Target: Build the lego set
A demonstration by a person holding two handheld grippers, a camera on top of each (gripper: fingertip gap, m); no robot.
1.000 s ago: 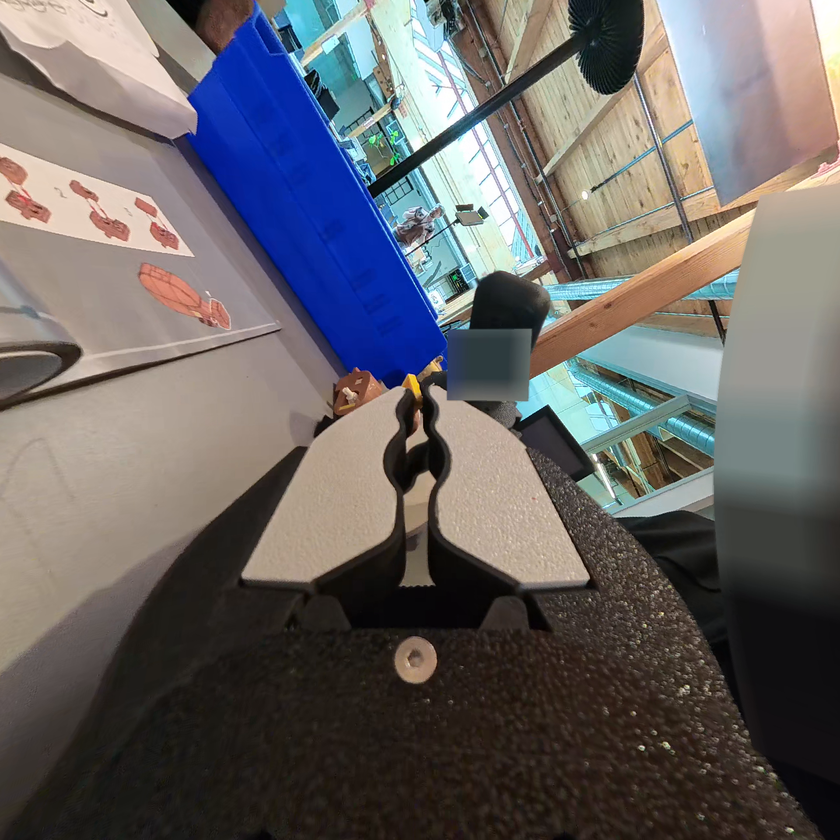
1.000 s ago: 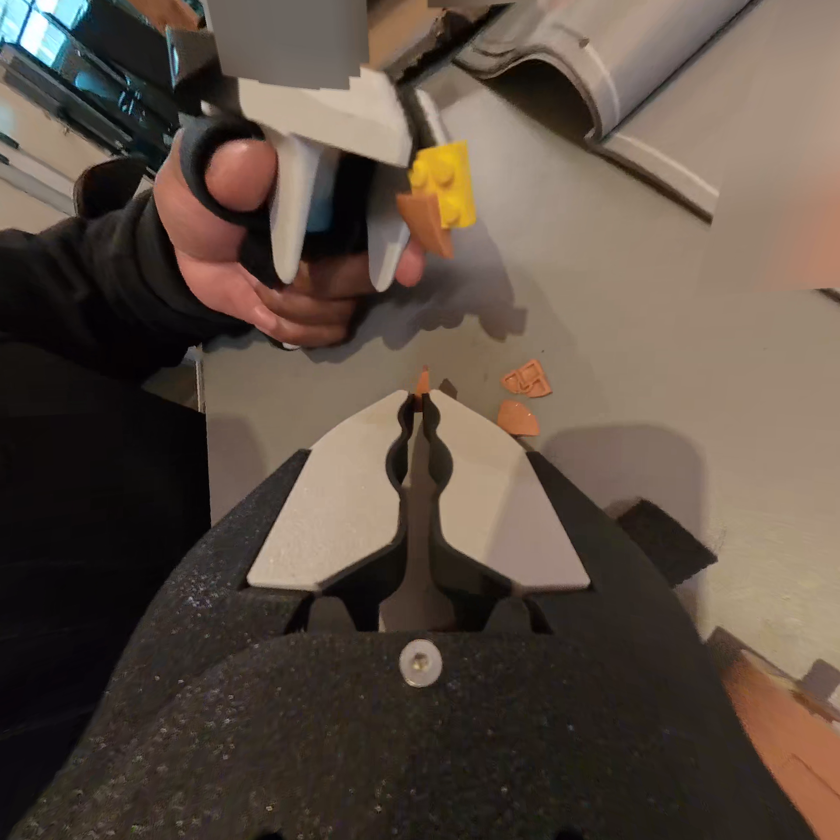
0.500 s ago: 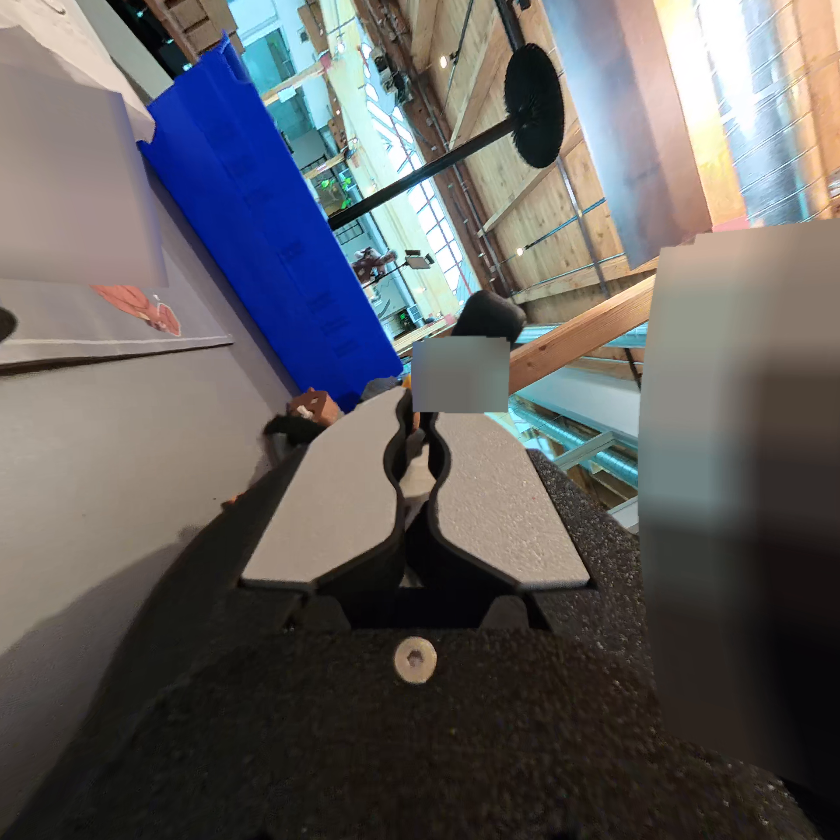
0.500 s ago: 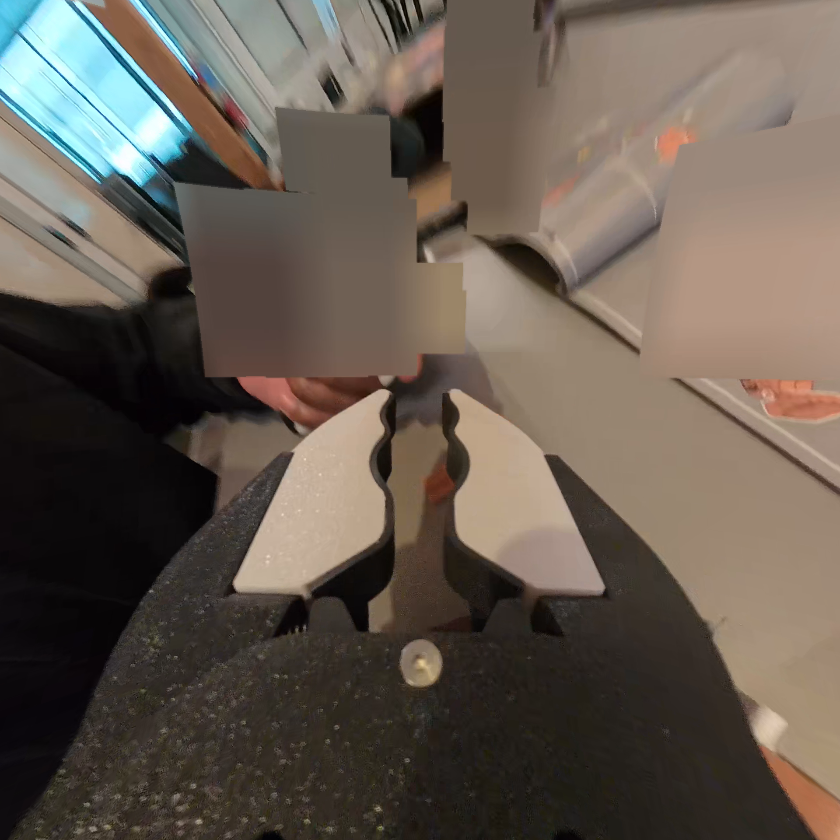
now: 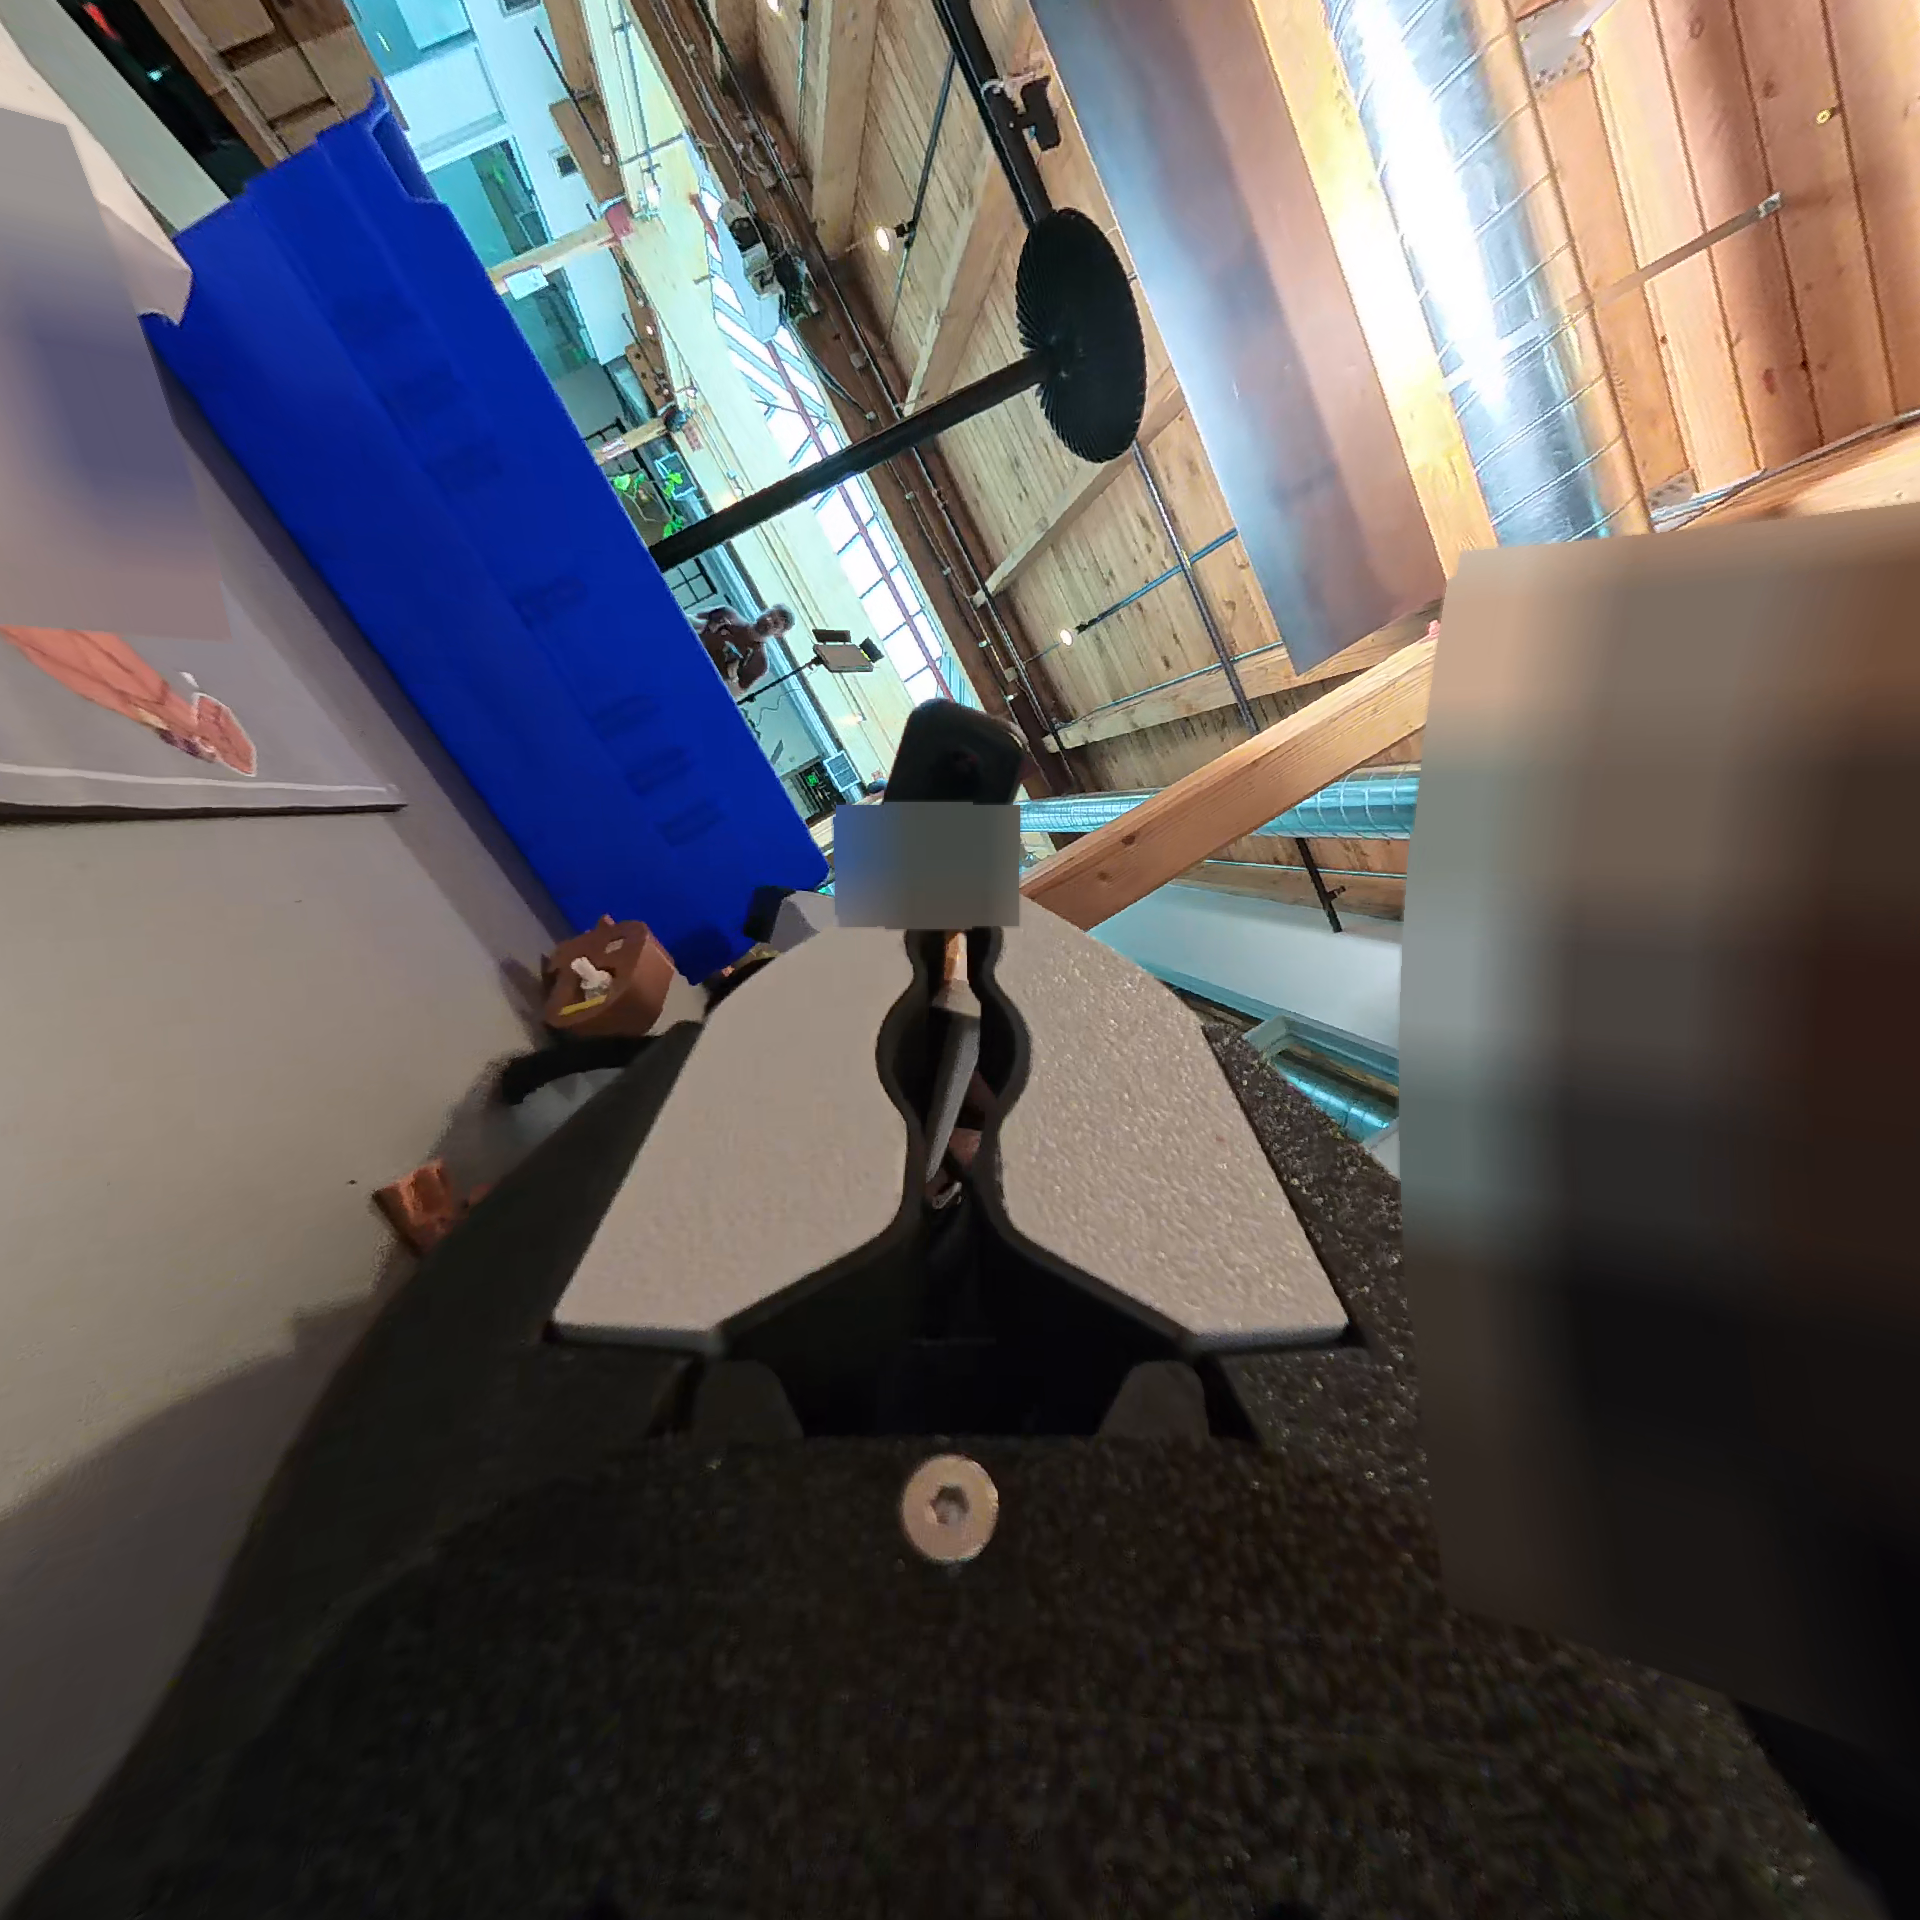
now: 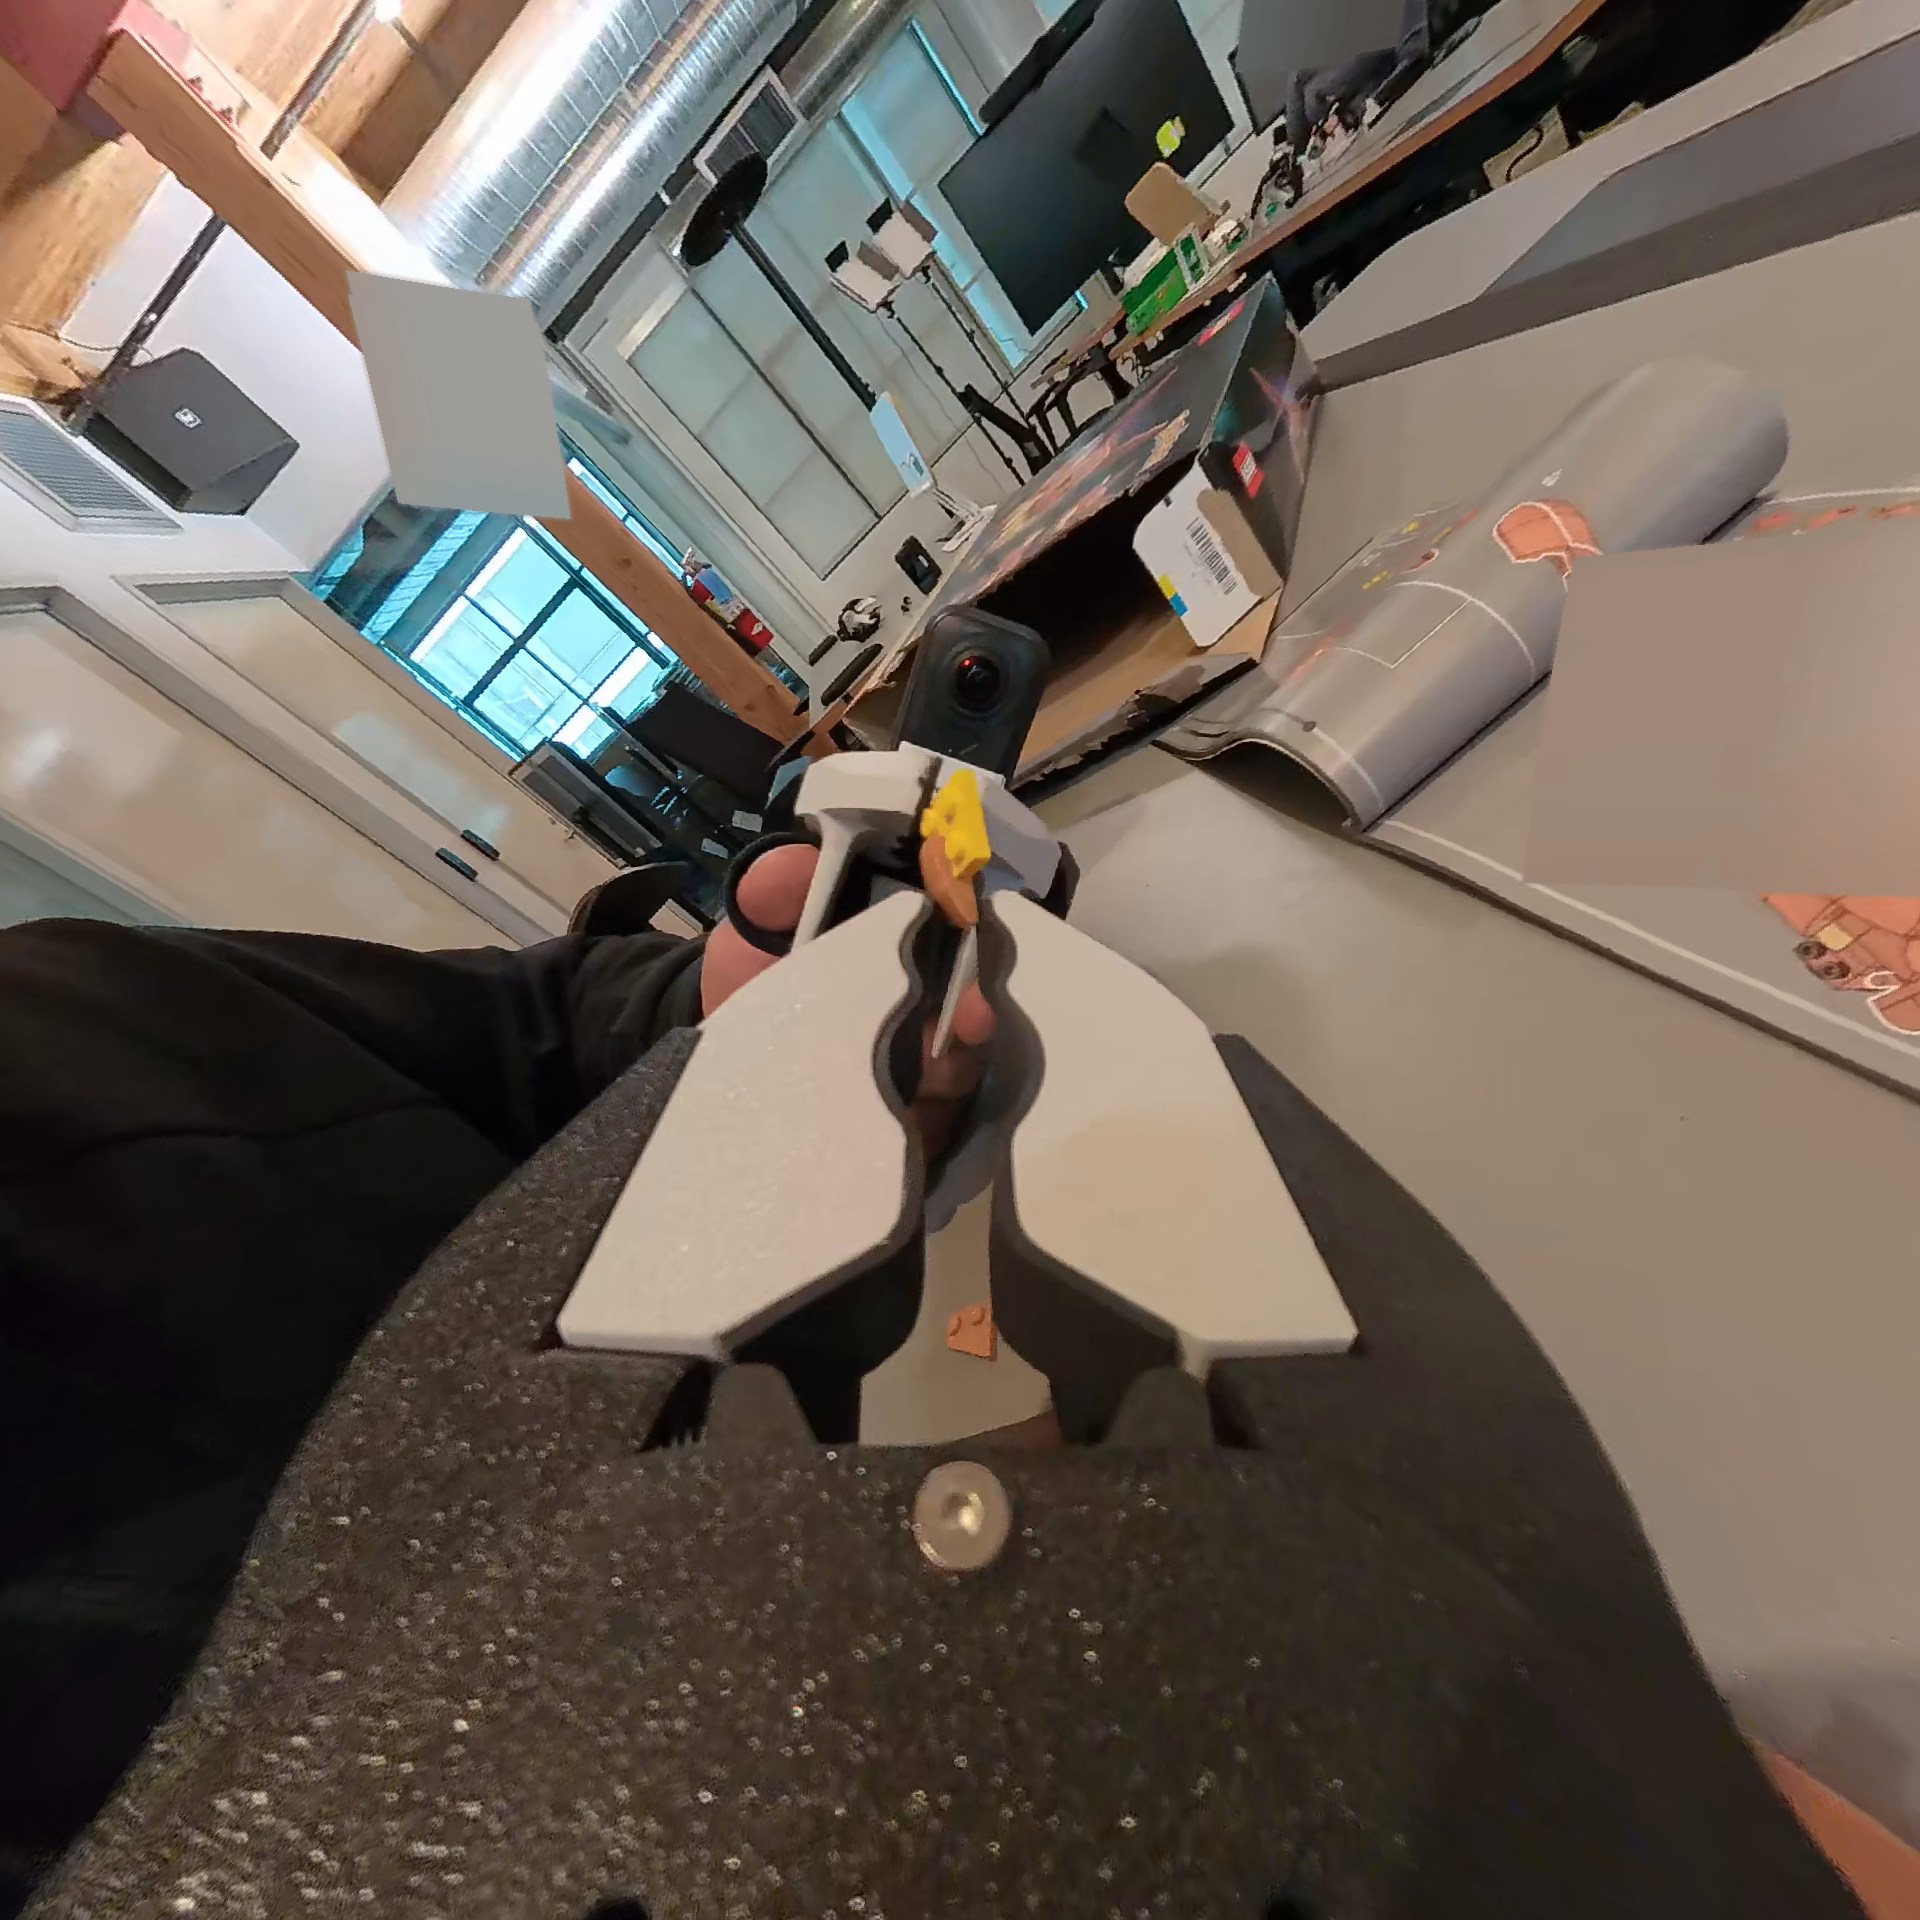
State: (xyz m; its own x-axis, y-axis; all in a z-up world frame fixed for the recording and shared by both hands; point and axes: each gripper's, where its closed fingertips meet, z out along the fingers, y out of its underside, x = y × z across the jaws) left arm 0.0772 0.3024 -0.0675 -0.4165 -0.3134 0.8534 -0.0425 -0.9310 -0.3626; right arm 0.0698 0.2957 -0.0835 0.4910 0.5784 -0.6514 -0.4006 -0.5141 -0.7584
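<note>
Orange piece (image 6: 954,888) | on yellow brick (image 6: 958,821), now meets right tool (image 6: 951,935)

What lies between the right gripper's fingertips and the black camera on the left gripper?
A yellow studded brick with an orange piece attached, clamped in the left gripper. The right wrist view shows it.

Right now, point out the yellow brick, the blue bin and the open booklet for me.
yellow brick (image 6: 958,823), right wrist view, on its studded face.
blue bin (image 5: 468,540), left wrist view, on its long side wall.
open booklet (image 6: 1475,613), right wrist view, on the curled-up page.
</note>
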